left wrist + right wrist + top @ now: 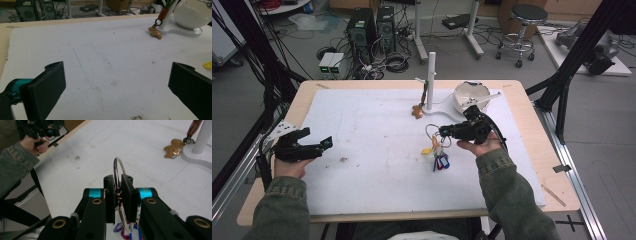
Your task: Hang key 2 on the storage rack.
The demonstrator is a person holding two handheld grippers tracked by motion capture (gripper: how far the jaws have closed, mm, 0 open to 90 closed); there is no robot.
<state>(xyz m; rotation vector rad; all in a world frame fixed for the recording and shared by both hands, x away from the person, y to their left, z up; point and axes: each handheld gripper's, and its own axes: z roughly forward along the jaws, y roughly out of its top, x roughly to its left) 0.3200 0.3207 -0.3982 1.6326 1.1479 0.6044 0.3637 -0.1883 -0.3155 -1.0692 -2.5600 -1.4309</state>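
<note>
Two grippers: our right one (118, 195) pinches the key ring (119, 167), stand (430, 75) just beyond; left (304, 145) spread, far.

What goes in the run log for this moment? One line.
right gripper: shut on key ring, tags dangling | left gripper: open, nothing held | stand: keychain hanging

The left gripper (318, 146) sat at the left edge of the high view, its jaws spread wide, hand beneath it. The right gripper (443, 132) was right of centre, jaws clamped together, forearm entering from below.
</note>
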